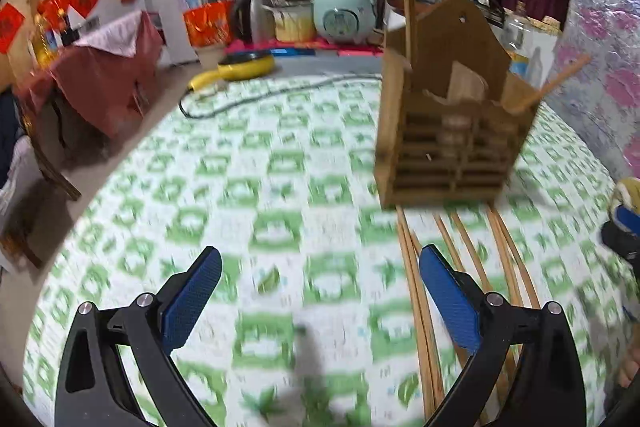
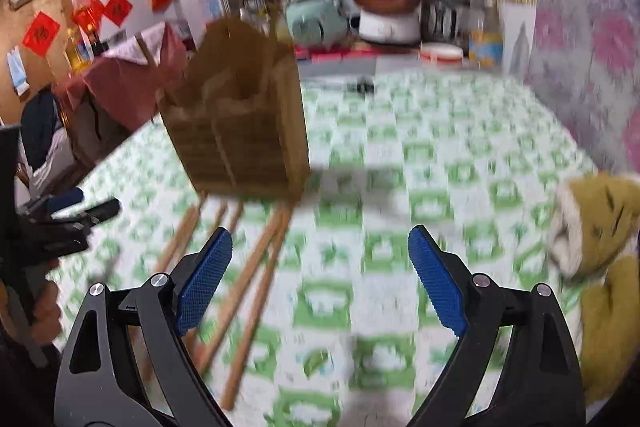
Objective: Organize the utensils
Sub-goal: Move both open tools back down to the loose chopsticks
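Observation:
A slatted wooden utensil holder [image 1: 452, 131] stands on the green-and-white tablecloth [image 1: 280, 203], with two chopsticks [image 1: 409, 11] sticking out of it. Several loose wooden chopsticks [image 1: 416, 299] lie on the cloth in front of the holder, running toward me. My left gripper [image 1: 320, 263] is open just above the cloth, and its right finger sits over the leftmost chopsticks. In the right wrist view the holder [image 2: 240, 115] is at upper left and the loose chopsticks [image 2: 248, 299] lie beside the left finger. My right gripper [image 2: 320, 243] is open with only cloth between its fingers.
A yellow pan [image 1: 244, 65], a black cord [image 1: 256, 95], a rice cooker [image 1: 344, 13] and pots crowd the table's far end. A yellow and white cloth [image 2: 600, 251] lies at the right. The other gripper [image 2: 52, 223] and a hand show at the left.

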The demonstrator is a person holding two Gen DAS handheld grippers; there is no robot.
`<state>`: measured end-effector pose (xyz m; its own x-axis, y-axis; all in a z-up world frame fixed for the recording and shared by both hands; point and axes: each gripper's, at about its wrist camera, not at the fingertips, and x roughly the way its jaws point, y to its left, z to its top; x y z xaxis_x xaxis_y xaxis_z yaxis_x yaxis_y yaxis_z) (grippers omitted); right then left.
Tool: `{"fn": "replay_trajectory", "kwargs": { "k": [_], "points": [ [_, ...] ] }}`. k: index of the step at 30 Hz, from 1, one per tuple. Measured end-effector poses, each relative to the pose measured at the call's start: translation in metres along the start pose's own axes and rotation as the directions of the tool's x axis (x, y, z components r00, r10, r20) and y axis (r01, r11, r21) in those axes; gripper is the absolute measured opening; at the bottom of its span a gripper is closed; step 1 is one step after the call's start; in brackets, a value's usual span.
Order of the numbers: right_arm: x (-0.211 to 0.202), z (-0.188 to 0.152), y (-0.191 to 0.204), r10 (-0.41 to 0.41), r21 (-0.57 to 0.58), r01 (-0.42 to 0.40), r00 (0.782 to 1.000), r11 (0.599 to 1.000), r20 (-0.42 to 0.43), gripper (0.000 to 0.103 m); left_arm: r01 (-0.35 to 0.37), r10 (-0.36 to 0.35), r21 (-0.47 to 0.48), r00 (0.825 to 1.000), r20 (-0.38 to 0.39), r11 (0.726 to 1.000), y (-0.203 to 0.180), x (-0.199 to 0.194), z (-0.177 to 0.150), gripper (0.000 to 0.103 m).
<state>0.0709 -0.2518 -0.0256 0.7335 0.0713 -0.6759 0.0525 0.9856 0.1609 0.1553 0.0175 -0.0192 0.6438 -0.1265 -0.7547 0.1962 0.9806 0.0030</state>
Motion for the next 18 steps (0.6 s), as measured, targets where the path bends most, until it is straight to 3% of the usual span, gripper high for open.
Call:
{"fn": "replay_trajectory", "kwargs": {
  "k": [4, 7, 9, 15, 18],
  "points": [
    [-0.006, -0.009, 0.000, -0.016, -0.007, 0.016, 1.000, 1.000, 0.008, 0.090, 0.088, -0.088, -0.002, 0.995, -0.047, 0.996, 0.005, -0.006, -0.027, 0.097],
    [-0.006, -0.007, -0.004, -0.024, 0.011, 0.024, 1.000, 1.000, 0.007, 0.093, 0.196, -0.196, -0.013, 0.977, -0.088, 0.981, 0.008, -0.013, -0.045, 0.097],
    [-0.003, -0.007, -0.007, -0.014, 0.024, 0.015, 1.000, 1.000, -0.008, 0.093, 0.227, -0.226, 0.004, 0.971, -0.084, 0.974, 0.005, -0.022, -0.054, 0.097],
    [-0.004, -0.009, -0.012, 0.005, 0.045, -0.004, 1.000, 0.999, -0.010, 0.093, 0.234, -0.212, 0.181, 0.968, -0.131, 0.955, -0.030, -0.038, -0.089, 0.097],
    [-0.002, -0.009, -0.010, 0.012, 0.045, -0.011, 1.000, 0.999, -0.023, 0.093, 0.209, -0.185, 0.301, 0.977, -0.106, 0.931, -0.053, -0.049, -0.100, 0.097]
  ]
}}
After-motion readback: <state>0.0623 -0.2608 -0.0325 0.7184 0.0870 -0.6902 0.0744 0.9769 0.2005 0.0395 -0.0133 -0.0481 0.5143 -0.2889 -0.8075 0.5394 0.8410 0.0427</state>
